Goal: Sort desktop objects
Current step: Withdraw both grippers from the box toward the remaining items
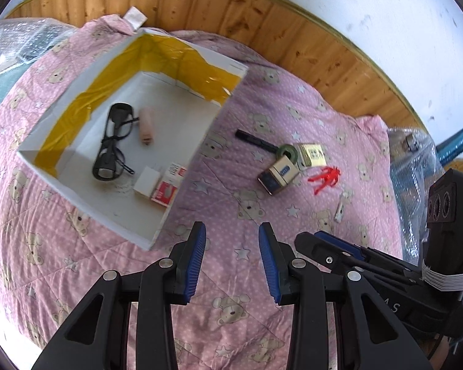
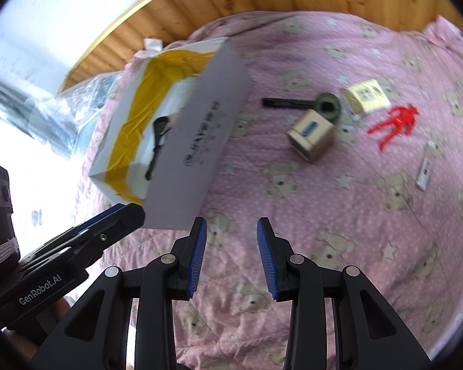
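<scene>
A white box (image 1: 61, 114) lined with yellow tape lies open on the pink bear-print quilt (image 1: 237, 308). Inside it are black glasses (image 1: 112, 141), a pinkish tube (image 1: 146, 125) and small white and red packs (image 1: 162, 185). To its right lie a black pen (image 1: 254, 138), a green ring (image 1: 288, 152), a tan box with a blue label (image 1: 279, 175), a yellowish box (image 1: 313, 154), a red figure (image 1: 324, 178) and a small white strip (image 1: 339, 209). My left gripper (image 1: 232, 262) is open near the box's corner. My right gripper (image 2: 231, 257) is open over bare quilt, short of the tan box (image 2: 311, 135).
A wooden floor (image 1: 262, 21) and white wall lie beyond the quilt. Bubble wrap (image 1: 413, 154) sits at the quilt's right end and clear plastic (image 1: 21, 40) at its left. A blue hose (image 1: 456, 141) curves at the far right. In the right wrist view the box's wall (image 2: 200, 135) stands tall.
</scene>
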Demonstrator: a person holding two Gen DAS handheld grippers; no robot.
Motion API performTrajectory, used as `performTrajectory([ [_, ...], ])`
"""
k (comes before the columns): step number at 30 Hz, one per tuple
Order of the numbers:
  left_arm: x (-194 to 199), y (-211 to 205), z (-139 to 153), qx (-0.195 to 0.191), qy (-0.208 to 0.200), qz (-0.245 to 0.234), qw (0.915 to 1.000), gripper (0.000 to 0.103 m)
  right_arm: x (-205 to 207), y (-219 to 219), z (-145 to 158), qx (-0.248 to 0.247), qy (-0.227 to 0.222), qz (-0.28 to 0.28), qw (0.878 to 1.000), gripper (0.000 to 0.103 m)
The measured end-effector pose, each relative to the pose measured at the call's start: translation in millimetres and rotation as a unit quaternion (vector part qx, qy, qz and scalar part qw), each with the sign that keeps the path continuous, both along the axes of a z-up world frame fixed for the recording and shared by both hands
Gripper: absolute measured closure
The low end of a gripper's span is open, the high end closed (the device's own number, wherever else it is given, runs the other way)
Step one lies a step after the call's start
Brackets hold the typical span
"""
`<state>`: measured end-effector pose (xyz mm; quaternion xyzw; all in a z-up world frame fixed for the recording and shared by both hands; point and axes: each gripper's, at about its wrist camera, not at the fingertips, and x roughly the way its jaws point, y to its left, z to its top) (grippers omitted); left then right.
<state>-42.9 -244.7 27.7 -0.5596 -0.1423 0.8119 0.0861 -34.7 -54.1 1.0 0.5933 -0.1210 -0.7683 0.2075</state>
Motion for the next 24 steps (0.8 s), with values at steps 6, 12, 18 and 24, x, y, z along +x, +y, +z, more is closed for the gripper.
performTrajectory([
  [6, -13, 29, -7, -0.006, -0.007, -0.029, 0.9995, 0.066, -4, 31, -13, -0.001, -0.013, -0.037, 0.999, 0.066],
  [12, -29, 57, -14, -0.014, -0.014, -0.054, 0.9983, 0.066, -14, 58, -26, -0.004, -0.026, -0.069, 0.997, 0.066],
  [18, -45, 81, -28, -0.018, -0.027, -0.079, 0.9963, 0.066, -18, 82, -42, 0.000, -0.039, -0.097, 0.994, 0.066],
  [24, -60, 102, -47, -0.020, -0.045, -0.098, 0.9939, 0.065, -24, 112, -60, 0.010, -0.058, -0.136, 0.989, 0.066],
])
